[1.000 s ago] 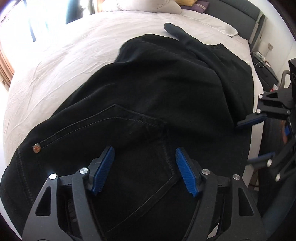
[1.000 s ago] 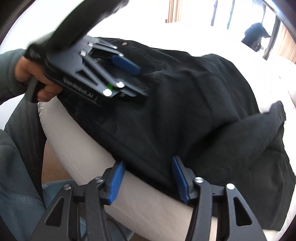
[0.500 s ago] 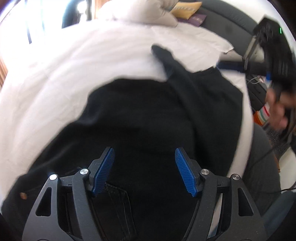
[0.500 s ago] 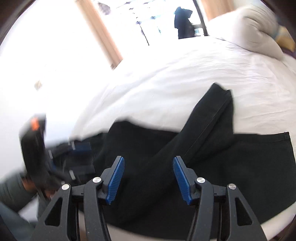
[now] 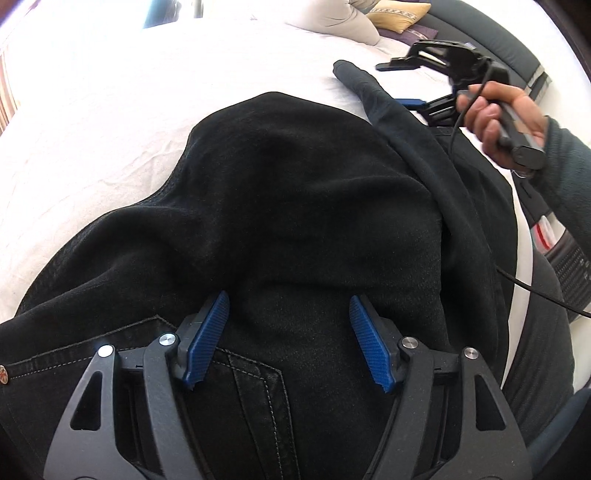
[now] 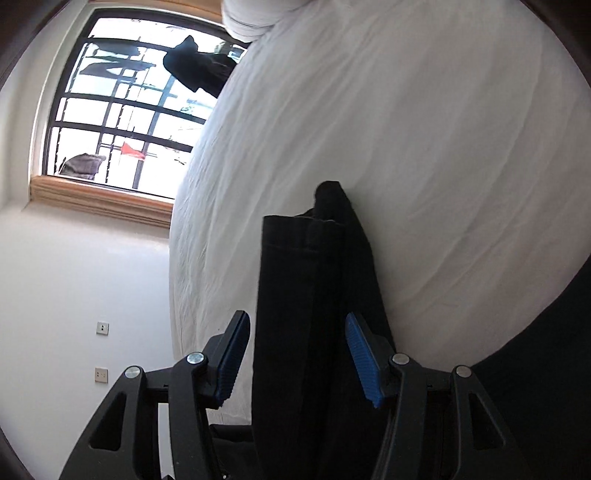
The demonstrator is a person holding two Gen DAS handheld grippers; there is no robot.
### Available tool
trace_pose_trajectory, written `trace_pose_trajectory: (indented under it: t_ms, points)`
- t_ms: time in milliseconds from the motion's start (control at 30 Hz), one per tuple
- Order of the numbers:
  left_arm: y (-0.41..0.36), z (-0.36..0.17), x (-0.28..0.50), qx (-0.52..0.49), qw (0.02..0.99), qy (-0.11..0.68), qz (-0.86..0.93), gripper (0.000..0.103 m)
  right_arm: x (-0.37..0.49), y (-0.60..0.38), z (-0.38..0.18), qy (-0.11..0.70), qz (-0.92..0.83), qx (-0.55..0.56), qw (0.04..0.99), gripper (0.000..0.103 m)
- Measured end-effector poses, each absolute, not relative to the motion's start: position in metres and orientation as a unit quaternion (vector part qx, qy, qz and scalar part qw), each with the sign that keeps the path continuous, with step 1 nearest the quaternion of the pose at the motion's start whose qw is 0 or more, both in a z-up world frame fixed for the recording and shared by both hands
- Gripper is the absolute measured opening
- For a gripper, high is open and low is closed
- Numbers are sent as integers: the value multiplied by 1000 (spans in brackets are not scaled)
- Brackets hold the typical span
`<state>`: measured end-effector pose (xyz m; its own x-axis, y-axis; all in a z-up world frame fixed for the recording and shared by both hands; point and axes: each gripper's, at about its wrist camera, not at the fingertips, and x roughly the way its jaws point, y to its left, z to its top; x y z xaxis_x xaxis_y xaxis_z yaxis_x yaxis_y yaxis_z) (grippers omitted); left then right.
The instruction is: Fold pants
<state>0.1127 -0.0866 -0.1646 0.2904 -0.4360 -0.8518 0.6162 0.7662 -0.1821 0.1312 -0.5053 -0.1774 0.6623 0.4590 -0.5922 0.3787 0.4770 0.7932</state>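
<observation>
Black pants lie bunched on a white bed, seat and back pocket nearest me. My left gripper is open just above the seat, its jaws on either side of a fold. One leg end stretches to the far right. My right gripper is at that leg end, rolled sideways. In the right wrist view the hemmed leg end stands between the open blue pads of my right gripper, not pinched.
Pillows and a dark headboard are at the far end of the bed. A barred window and white wall are beyond the bed's far side. The bed's right edge runs beside the person's legs.
My right gripper swung from the near bed edge to the far leg end and rolled sideways. My left gripper moved forward from the pocket to the bunched seat fabric. Both stayed open.
</observation>
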Motion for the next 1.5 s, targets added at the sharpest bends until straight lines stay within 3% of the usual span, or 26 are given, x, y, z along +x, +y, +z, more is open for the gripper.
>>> trace_pose_trajectory:
  t_ms: [300, 367, 433, 533, 633, 1033, 1500]
  points:
    - [-83, -164, 119, 91, 795, 501, -329, 67, 141, -513, -181, 396, 25, 539, 743, 56]
    - [-82, -162, 118, 91, 795, 501, -329, 67, 141, -508, -180, 399, 30, 534, 745, 50]
    - [-82, -163, 118, 92, 795, 501, -329, 67, 141, -502, -179, 403, 41, 526, 748, 31]
    - [-82, -162, 118, 93, 795, 501, -328, 67, 141, -494, -175, 406, 48, 509, 758, 11]
    - [-83, -164, 117, 95, 796, 500, -327, 67, 138, -497, -163, 391, 43, 494, 776, 7]
    - [-89, -161, 112, 104, 800, 498, -320, 68, 35, -542, -82, 292, -20, 454, 841, 3]
    - [-111, -154, 103, 118, 809, 498, -288, 71, -103, -586, -119, 247, -142, 498, 819, 3]
